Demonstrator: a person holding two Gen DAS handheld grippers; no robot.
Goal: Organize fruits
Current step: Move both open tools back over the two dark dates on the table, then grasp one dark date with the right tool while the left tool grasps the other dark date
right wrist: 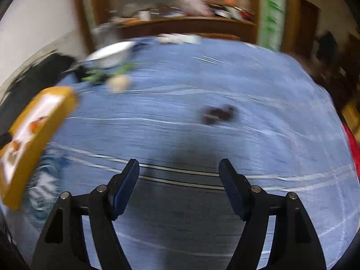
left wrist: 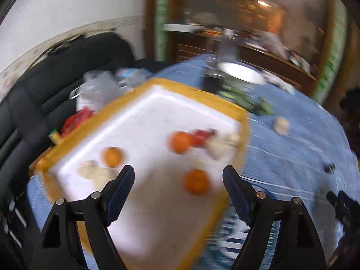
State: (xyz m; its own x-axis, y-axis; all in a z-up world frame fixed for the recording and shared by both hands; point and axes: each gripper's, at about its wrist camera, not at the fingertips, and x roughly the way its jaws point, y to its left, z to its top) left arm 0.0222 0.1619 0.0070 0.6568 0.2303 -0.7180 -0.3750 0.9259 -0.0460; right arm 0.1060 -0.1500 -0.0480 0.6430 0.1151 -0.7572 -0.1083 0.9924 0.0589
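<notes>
A white foam tray with a yellow rim [left wrist: 202,95] lies on the blue tablecloth and holds several fruits. Three oranges show in it: the nearest orange [left wrist: 196,181], a left orange [left wrist: 111,156] and a far orange [left wrist: 180,142] next to a red fruit [left wrist: 202,135]. Pale fruits lie at the tray's left [left wrist: 95,172] and right [left wrist: 217,146]. My left gripper [left wrist: 178,175] hovers open above the tray, nothing between its fingers. My right gripper [right wrist: 179,168] is open over bare cloth; the tray [right wrist: 56,110] is at its far left. Both views are motion-blurred.
A pale fruit [left wrist: 280,124] [right wrist: 118,82] lies loose on the cloth beyond the tray. Green leaves [left wrist: 245,100] and a white bowl [left wrist: 241,73] sit farther back. A dark small object [right wrist: 217,113] rests mid-table. Bags [left wrist: 96,90] and a black chair [left wrist: 67,67] stand left.
</notes>
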